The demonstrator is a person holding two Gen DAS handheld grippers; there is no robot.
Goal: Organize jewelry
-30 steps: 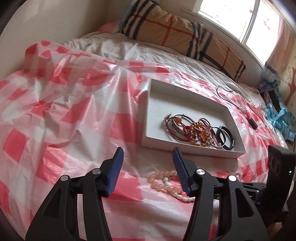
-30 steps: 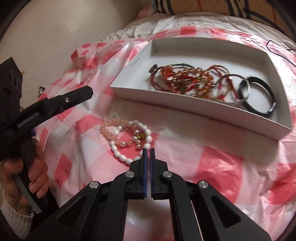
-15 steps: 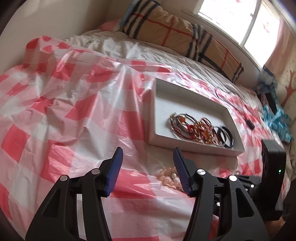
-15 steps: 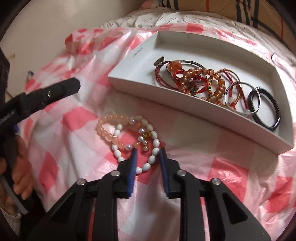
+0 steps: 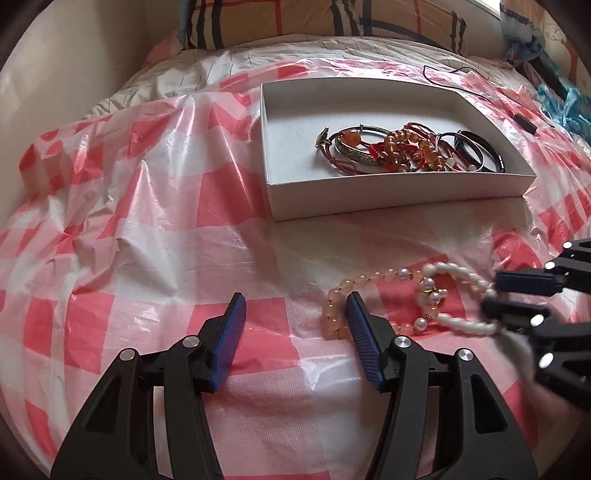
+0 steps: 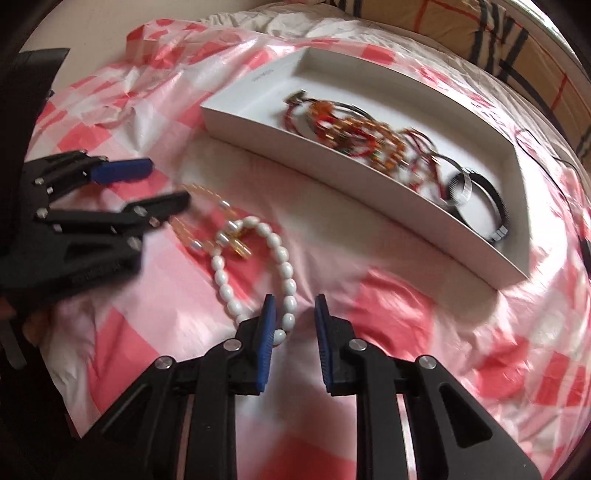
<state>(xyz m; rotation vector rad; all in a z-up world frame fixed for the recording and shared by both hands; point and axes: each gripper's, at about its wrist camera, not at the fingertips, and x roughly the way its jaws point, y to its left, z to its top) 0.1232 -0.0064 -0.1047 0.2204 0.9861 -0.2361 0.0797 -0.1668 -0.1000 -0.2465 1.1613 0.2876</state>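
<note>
Two bead bracelets lie tangled on the checked sheet in front of a white tray (image 5: 369,192). My right gripper (image 6: 294,301) stands open over the white pearl bracelet (image 6: 221,280), with a few of its beads between the fingers, close to the left pad. My left gripper (image 5: 295,299) is open with nothing between its fingers. Its right fingertip sits against the peach bead bracelet (image 5: 330,306), which looks blurred in the right wrist view. The tray holds a pile of bangles and red and amber bracelets (image 5: 406,147). Each gripper shows in the other's view: right gripper (image 5: 517,295), left gripper (image 6: 166,184).
A red-and-white checked plastic sheet (image 5: 129,229) covers the bed. A plaid pillow (image 5: 332,18) lies beyond the tray, a thin black cable (image 5: 461,74) runs past its far right corner, and blue cloth (image 5: 565,107) sits at the right edge. A pale wall (image 5: 55,74) rises at left.
My right gripper has gone from shut to open and dropped onto the white bracelet. My left gripper has sunk and rolled toward the peach bracelet, closer to the sheet.
</note>
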